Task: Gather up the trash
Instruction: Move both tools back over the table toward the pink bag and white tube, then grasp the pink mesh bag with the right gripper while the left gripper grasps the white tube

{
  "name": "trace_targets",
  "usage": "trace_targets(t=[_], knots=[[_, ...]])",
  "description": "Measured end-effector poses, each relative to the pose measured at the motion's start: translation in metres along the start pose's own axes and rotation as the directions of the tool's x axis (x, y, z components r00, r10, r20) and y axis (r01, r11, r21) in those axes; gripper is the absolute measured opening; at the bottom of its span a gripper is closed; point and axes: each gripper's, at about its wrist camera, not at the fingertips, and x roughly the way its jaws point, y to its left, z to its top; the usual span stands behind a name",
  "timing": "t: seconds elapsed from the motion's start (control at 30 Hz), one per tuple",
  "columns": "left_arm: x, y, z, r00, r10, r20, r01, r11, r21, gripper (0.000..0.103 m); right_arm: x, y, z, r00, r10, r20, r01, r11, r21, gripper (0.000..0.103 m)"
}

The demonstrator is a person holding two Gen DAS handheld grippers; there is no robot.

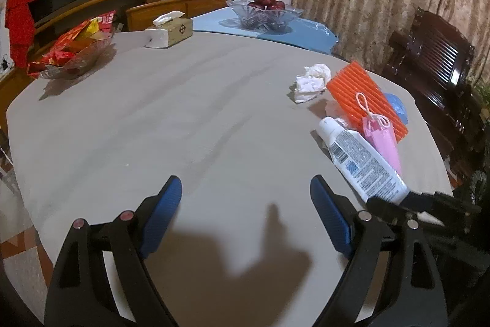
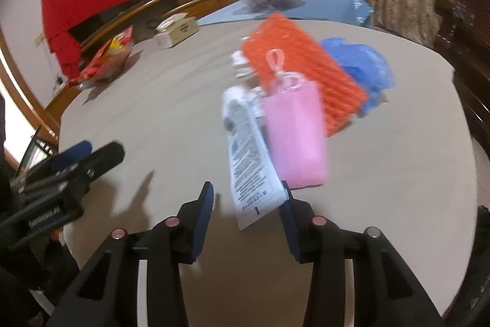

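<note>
My left gripper (image 1: 245, 198) hovers wide open and empty over bare tabletop (image 1: 153, 127). My right gripper (image 2: 246, 198) is parted around the near end of one white tube (image 2: 248, 155), not yet clamped. Beyond lie one pink pouch (image 2: 294, 137), one orange ribbed panel (image 2: 300, 66), one blue bag (image 2: 358, 60), one crumpled tissue (image 1: 312, 78). Nothing looks collected yet.

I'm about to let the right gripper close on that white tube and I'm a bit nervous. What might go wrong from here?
The right gripper is open around only the crimped tail of the white tube, so the tube may pivot or slip. The pink pouch lies against the tube and leans on the orange ribbed pack; lifting could drag both. The crumpled tissue behind might get knocked.
</note>
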Motion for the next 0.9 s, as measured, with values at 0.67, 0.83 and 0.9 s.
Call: trace_targets(t=[0.67, 0.83, 0.9], knots=[[0.002, -0.024, 0.004, 1.0, -0.028, 0.005, 0.028, 0.999, 0.016, 0.083, -0.012, -0.053, 0.015, 0.99, -0.135, 0.029, 0.131, 0.985, 0.114, 0.043], [0.005, -0.029, 0.007, 0.999, -0.032, 0.006, 0.032, 0.999, 0.023, 0.083, 0.013, -0.046, 0.023, 0.992, -0.124, 0.001, 0.123, 0.989, 0.086, 0.039], [0.007, -0.03, 0.008, 0.999, -0.035, 0.004, 0.035, 0.999, 0.022, 0.083, 0.016, -0.043, 0.025, 0.994, -0.113, 0.001, 0.113, 0.991, 0.074, 0.03]])
